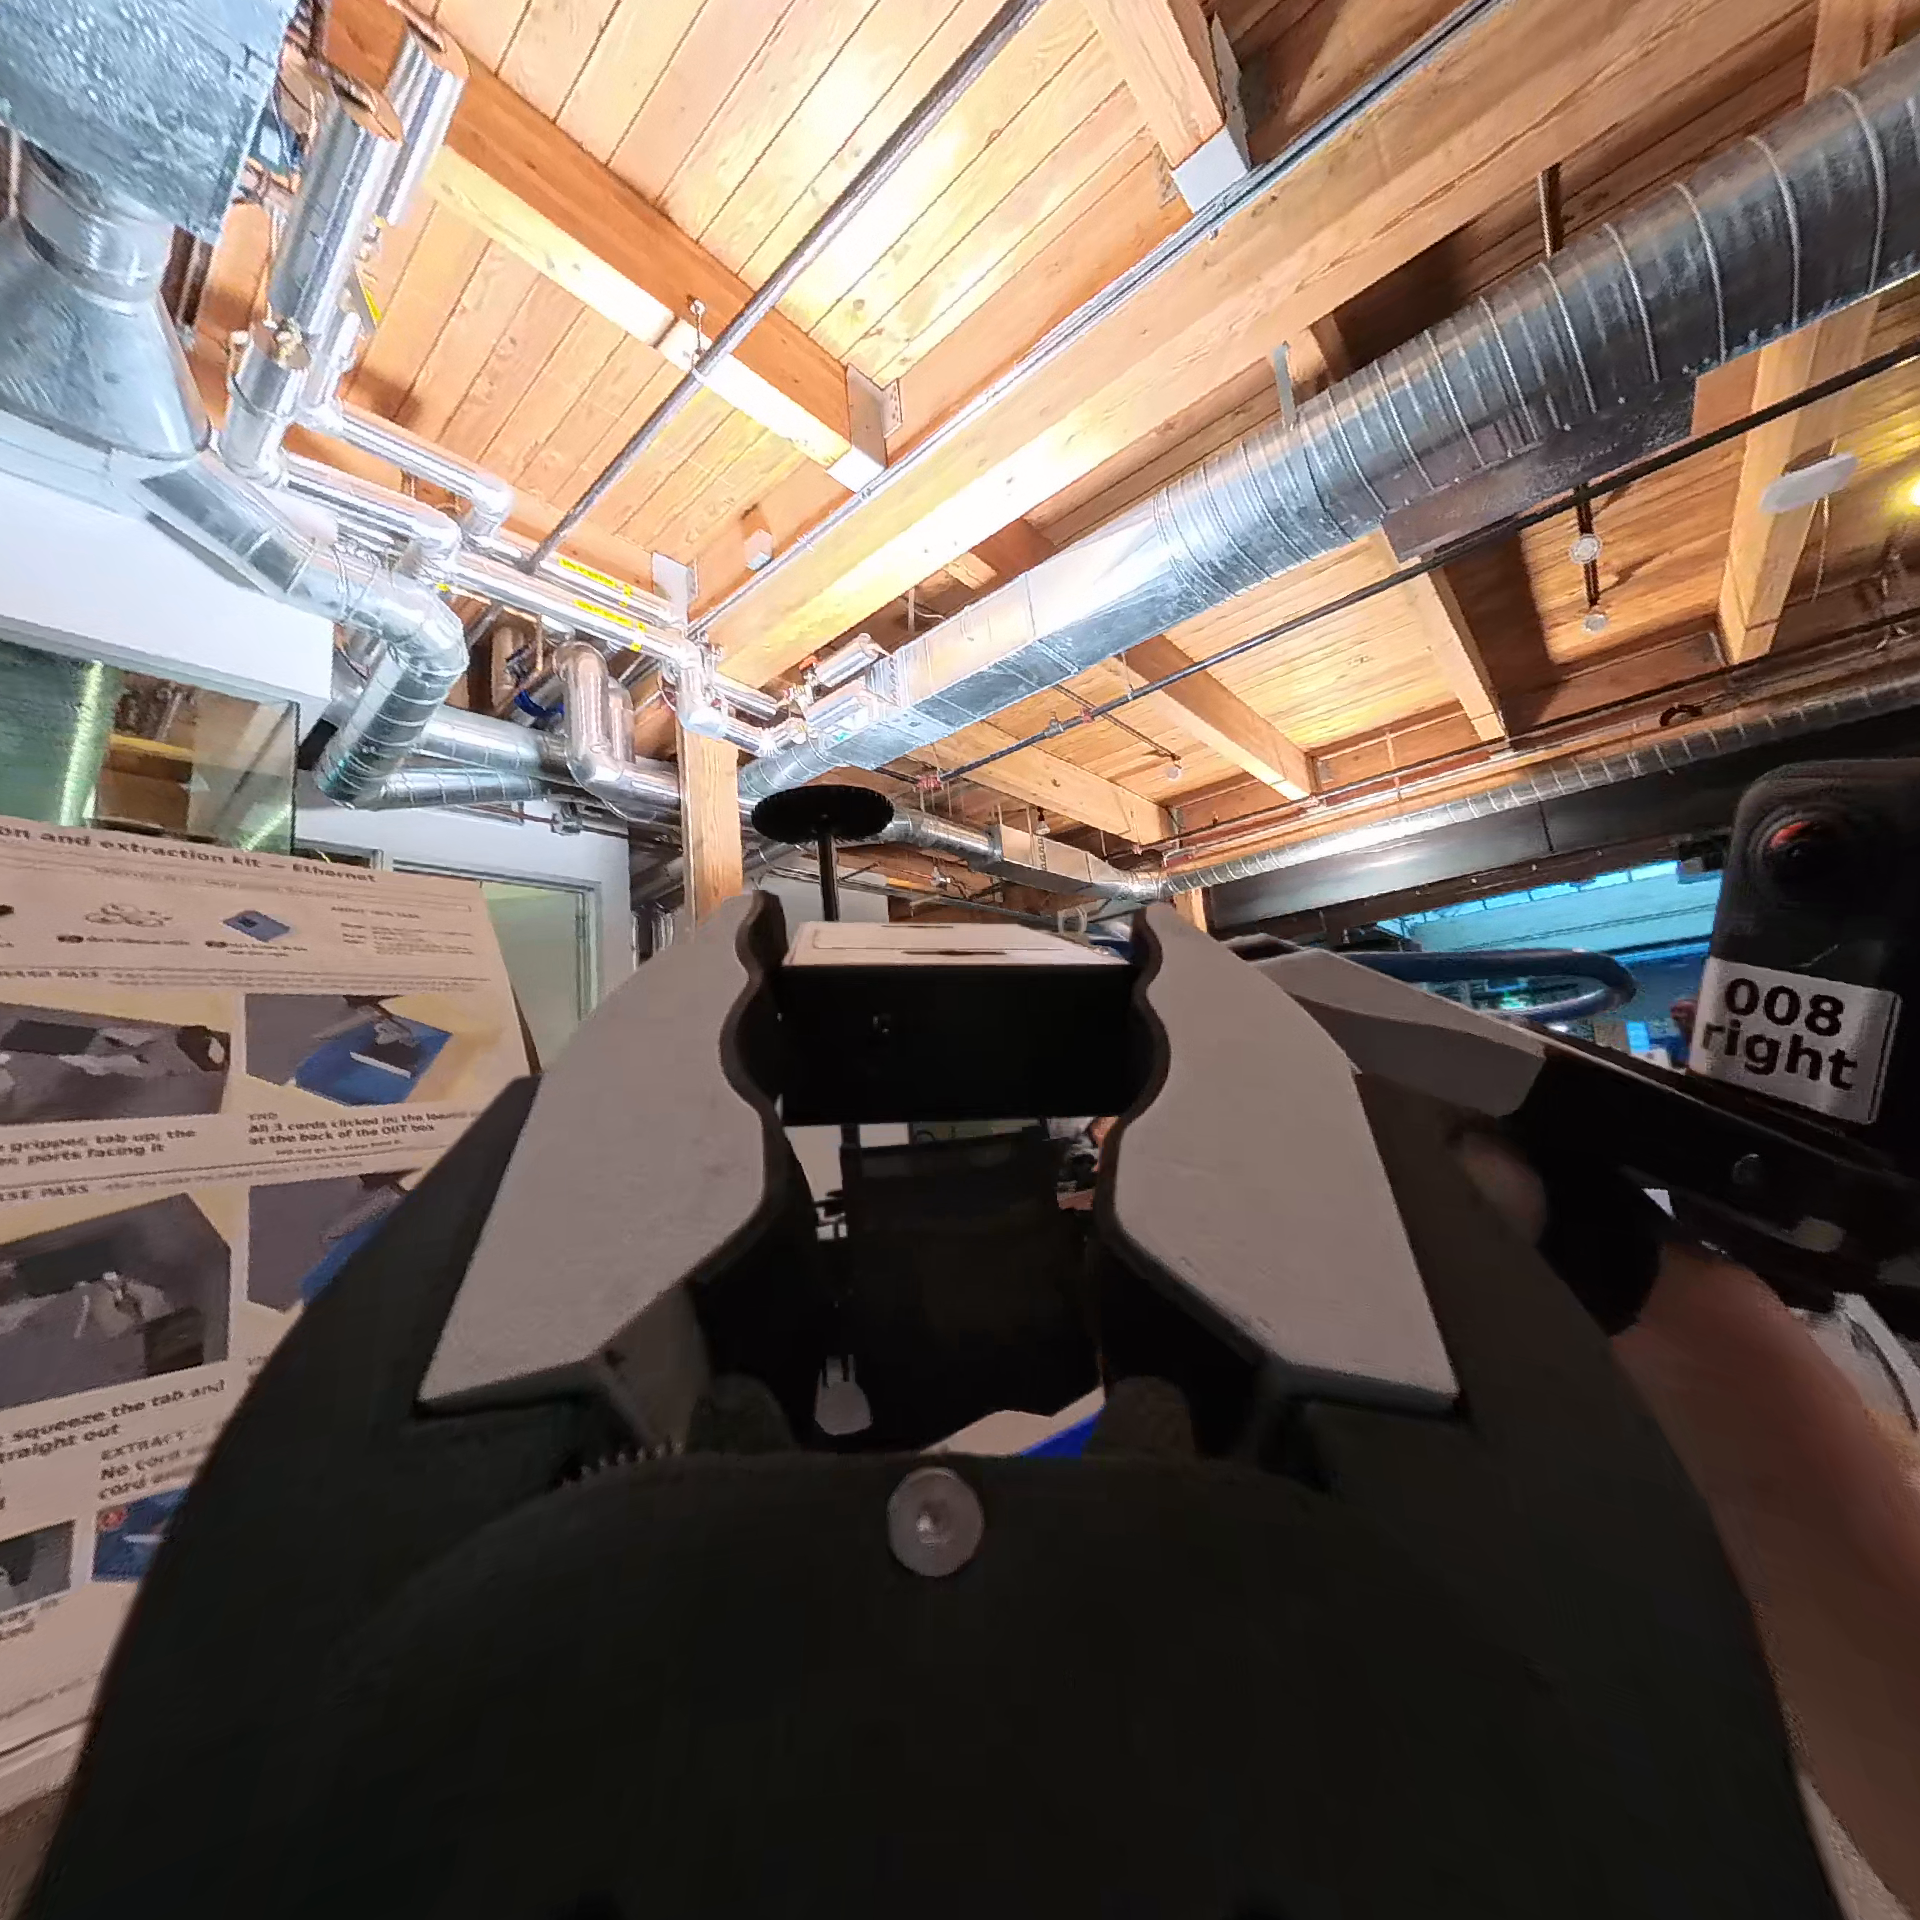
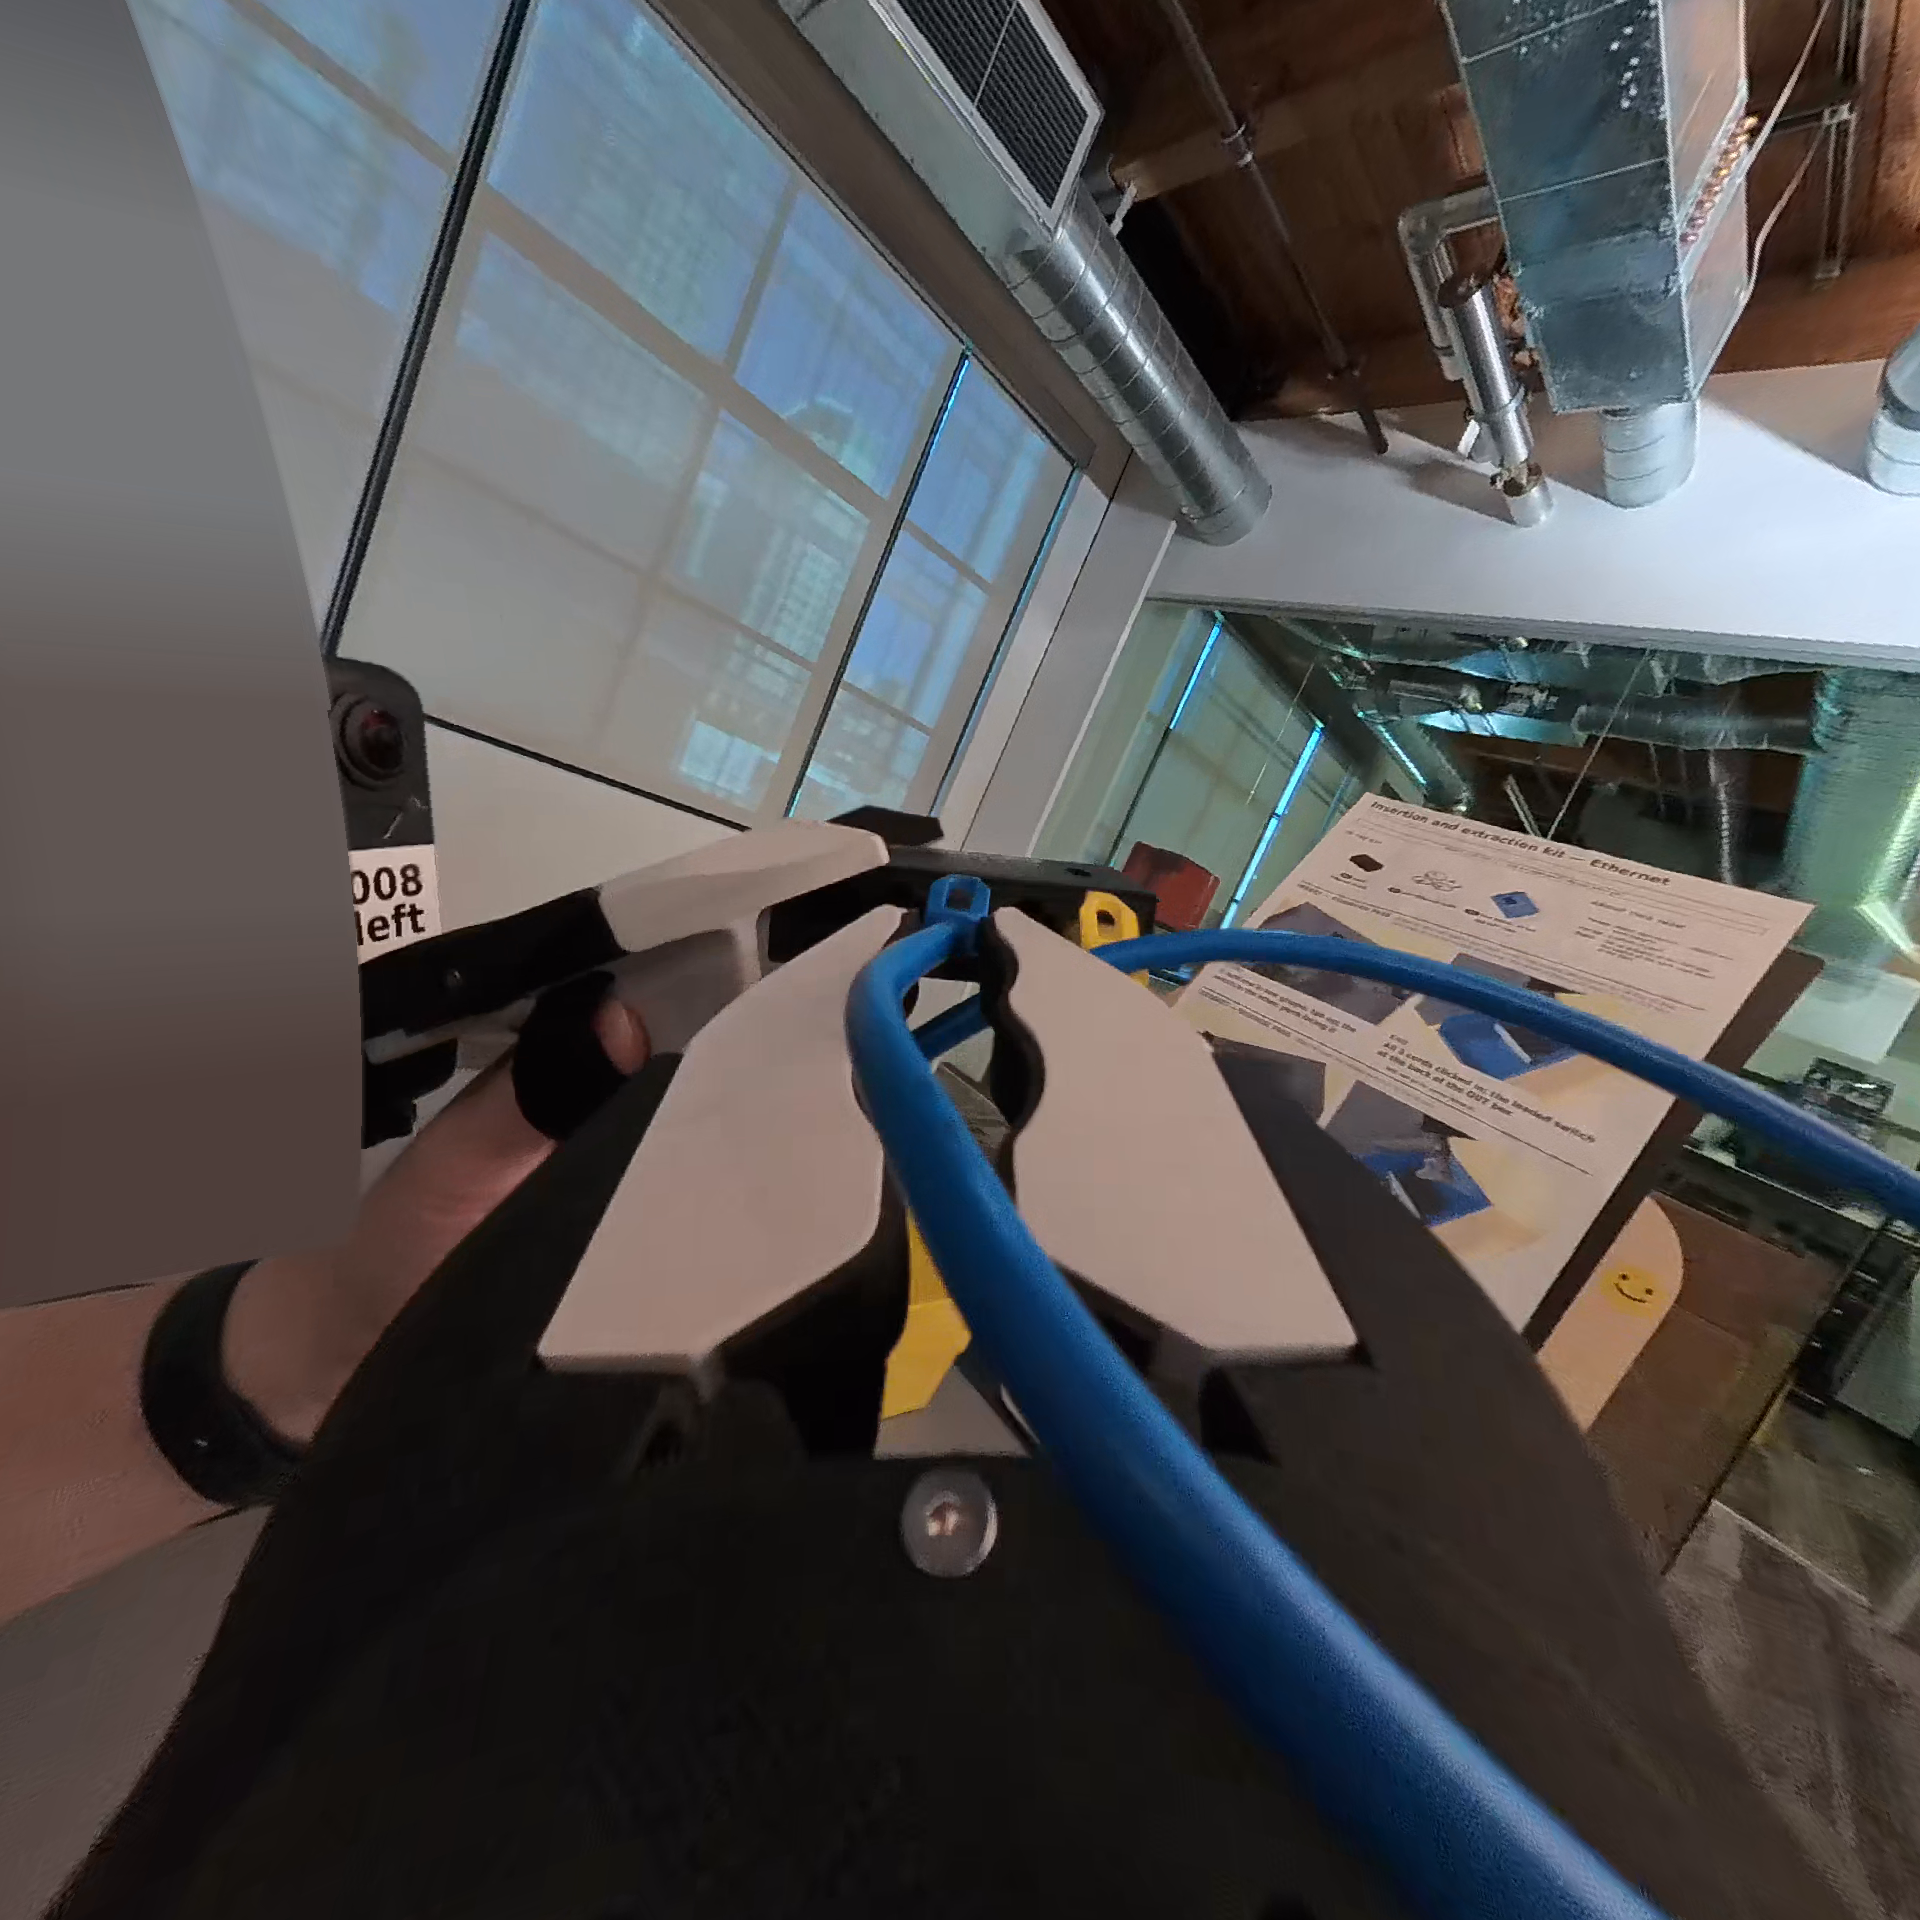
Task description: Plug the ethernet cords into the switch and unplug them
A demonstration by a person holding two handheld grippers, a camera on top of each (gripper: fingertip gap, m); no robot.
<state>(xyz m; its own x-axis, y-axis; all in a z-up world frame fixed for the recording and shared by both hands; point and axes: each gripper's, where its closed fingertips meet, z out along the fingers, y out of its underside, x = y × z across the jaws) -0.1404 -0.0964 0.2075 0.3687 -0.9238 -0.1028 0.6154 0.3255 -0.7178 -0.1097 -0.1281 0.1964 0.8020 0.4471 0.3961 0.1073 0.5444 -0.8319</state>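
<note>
My left gripper (image 1: 948, 997) is shut on the black switch (image 1: 951, 1023) and holds it raised, tilted toward the ceiling. In the right wrist view the switch (image 2: 1023, 878) sits just beyond my right gripper (image 2: 968, 940), which is shut on the plug end of a blue ethernet cord (image 2: 1039, 1299). The blue plug (image 2: 956, 906) is at the switch's port face; how deep it sits is hidden. A yellow plug (image 2: 1104, 920) sits in the switch beside it. The left gripper's fingers (image 2: 727, 883) clamp the switch from the left. The right gripper's finger (image 1: 1403, 1029) reaches the switch from the right.
A printed instruction sheet (image 1: 239, 1039) stands to the left of the switch; it also shows in the right wrist view (image 2: 1455, 987). A second blue cord run (image 2: 1507, 997) loops off to the right. A yellow piece (image 2: 920, 1340) shows between the right fingers. Windows and ceiling ducts lie behind.
</note>
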